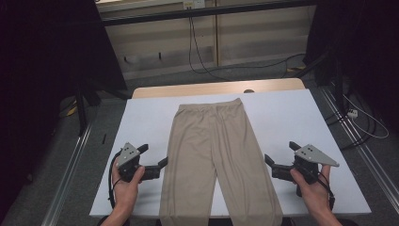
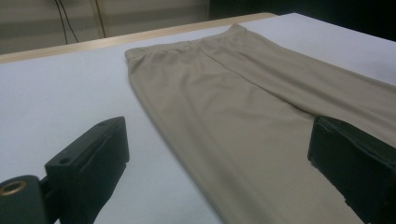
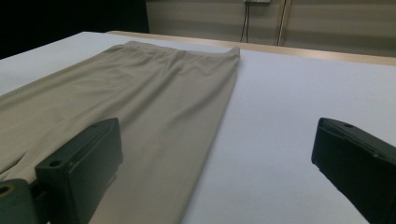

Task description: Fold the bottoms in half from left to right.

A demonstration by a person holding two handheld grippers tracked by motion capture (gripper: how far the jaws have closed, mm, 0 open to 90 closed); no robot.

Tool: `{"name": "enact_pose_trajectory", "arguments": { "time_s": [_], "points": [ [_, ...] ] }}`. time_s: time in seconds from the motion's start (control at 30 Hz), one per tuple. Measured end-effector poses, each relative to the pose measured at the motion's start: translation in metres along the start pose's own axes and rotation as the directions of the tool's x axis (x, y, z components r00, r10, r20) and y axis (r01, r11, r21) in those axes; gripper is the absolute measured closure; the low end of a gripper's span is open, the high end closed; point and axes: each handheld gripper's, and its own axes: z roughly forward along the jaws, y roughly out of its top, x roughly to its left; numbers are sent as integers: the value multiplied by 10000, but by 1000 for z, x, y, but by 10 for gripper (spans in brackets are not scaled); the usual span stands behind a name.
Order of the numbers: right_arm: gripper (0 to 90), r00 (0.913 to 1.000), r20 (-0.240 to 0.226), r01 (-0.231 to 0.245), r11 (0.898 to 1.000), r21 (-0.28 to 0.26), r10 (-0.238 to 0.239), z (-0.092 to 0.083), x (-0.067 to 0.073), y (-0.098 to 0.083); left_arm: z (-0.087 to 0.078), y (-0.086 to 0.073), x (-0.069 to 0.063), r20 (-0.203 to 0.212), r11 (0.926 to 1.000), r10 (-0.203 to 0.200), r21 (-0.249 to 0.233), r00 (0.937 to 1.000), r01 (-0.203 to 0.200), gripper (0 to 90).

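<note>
A: Start big. Why is the surface (image 1: 282,117) set up like that?

B: One white surface, bare apart from the garment — my guess is it gives room to fold or smooth cloth. One pair of beige trousers (image 1: 214,155) lies flat down its middle, waistband at the far edge, both legs running toward the person and just over the near edge. Spread out like that, every hem is reachable.

A: And the tools?

B: Two, one in each hand. The left claw (image 1: 153,160) hovers just beside the left leg's outer edge, the right claw (image 1: 277,159) near the right leg's outer edge — mirrored, likely so both sides can be taken at once.

A: Holding anything?

B: No. Each claw is spread wide with nothing between the jaws; in the left gripper view the trousers (image 2: 243,116) lie beneath the gap, untouched.
</note>
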Motion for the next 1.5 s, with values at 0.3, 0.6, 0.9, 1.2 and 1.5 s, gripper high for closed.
{"name": "enact_pose_trajectory", "arguments": {
  "time_s": [0.3, 0.6, 0.9, 1.2, 1.5],
  "points": [
    [16, 9987, -492, 103, 9998, 166, -95, 4, 6, 0, 2, -1, 3, 71, 9987, -47, 512, 10000, 44, 52],
    [11, 9924, -1019, 757, 9947, 694, -684, 19, 28, 3, 8, -2, 0, 754, 9928, -105, 1198, 9971, 14, 75],
    [30, 9750, -1833, 1447, 9849, 950, -1255, 29, 67, 4, 17, 9, 3, 901, 9924, 120, 1206, 9959, -229, 92],
    [49, 9412, -3016, 1963, 9729, 1220, -1521, 38, 111, 9, 33, 25, 8, 1014, 9933, 113, 1134, 9948, -229, 91],
    [130, 9005, -4121, 2323, 9549, 1850, -1392, 55, 152, 31, 68, 50, 22, 1345, 9950, -32, 994, 9909, -102, 86]
  ]
}}
